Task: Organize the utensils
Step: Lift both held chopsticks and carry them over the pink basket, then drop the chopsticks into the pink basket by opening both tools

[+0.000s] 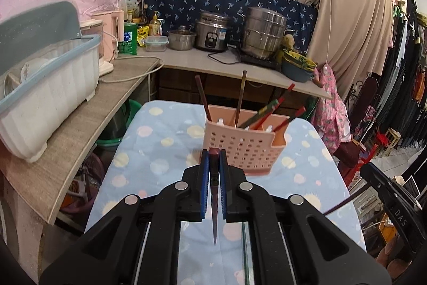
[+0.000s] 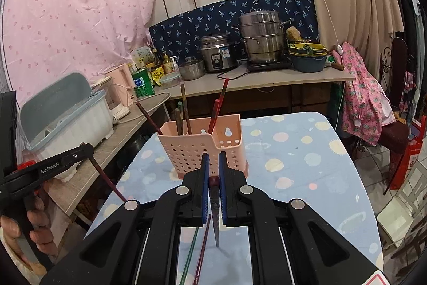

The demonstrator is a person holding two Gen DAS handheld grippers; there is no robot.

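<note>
Dark red chopstick [image 1: 214, 194] clamped in my left hand-held gripper [image 1: 213, 159], tip trailing back so it can drop into the pink perforated plastic holder [image 1: 240, 148] on the spotted blue surface [image 1: 149, 151]. Right hand-held gripper [image 2: 213, 164] grips another chopstick [image 2: 215, 207]. Sticks already inside lean across the openings; two loose chopsticks [image 2: 197, 253] lie below.

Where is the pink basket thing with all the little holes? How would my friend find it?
Look at the table with the blue cloth covered in pastel dots. Near its far end stands the pink holder, just ahead of the right tool. It is the only pink box full of small holes, with chopsticks sticking up out of it.
</note>
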